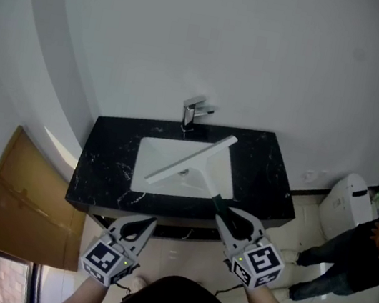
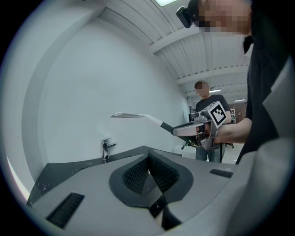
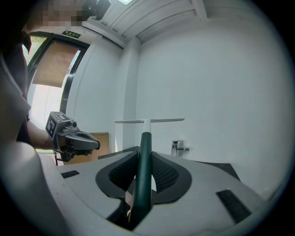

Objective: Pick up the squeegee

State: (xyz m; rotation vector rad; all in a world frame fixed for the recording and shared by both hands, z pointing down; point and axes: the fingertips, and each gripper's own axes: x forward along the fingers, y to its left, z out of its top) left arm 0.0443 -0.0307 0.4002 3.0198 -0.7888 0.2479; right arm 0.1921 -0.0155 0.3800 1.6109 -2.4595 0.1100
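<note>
My right gripper [image 1: 226, 216] is shut on the dark green handle of the squeegee [image 1: 192, 158]. Its white blade hangs slantwise in the air over the white sink [image 1: 154, 154]. In the right gripper view the handle [image 3: 145, 175] runs straight out between the pads to the level blade [image 3: 150, 121]. The left gripper [image 1: 150, 221] hovers in front of the counter's left part, shut with nothing in it. In the left gripper view its pads [image 2: 148, 161] meet at the tips, and the squeegee [image 2: 138, 115] and the right gripper [image 2: 177, 131] show to the right.
A black marble counter [image 1: 108, 162] carries the sink and a chrome tap [image 1: 192, 113] at the back wall. A brown cardboard sheet [image 1: 28, 199] leans at the left. A white toilet [image 1: 347, 204] and a standing person [image 1: 361, 250] are at the right.
</note>
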